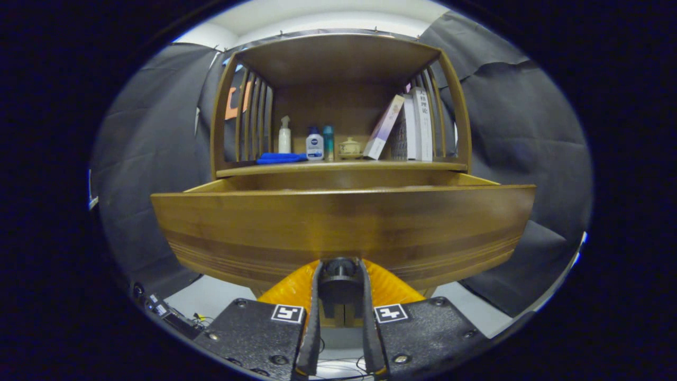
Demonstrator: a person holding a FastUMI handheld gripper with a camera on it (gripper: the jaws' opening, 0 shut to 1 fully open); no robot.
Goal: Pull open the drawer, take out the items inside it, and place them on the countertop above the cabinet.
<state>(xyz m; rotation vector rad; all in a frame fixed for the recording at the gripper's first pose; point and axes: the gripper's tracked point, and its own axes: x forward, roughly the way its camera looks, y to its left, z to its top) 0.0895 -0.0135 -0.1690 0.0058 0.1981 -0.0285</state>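
Note:
The wooden drawer (344, 225) stands pulled out from the cabinet, its broad front panel close ahead of me. My gripper (339, 272) is shut on the dark round drawer knob (339, 269) at the panel's lower middle, one finger pressing on each side of it. The drawer's inside is hidden behind the front panel from this low angle. Above it lies the countertop (344, 166), a wooden shelf under a roofed, slatted frame.
On the countertop stand a white pump bottle (284, 136), a white bottle with a blue cap (314, 144), a teal tube (328, 142), a small lidded jar (349, 147), a blue cloth (280, 157) and leaning books (407, 127). Cables and a device (169, 313) lie on the floor.

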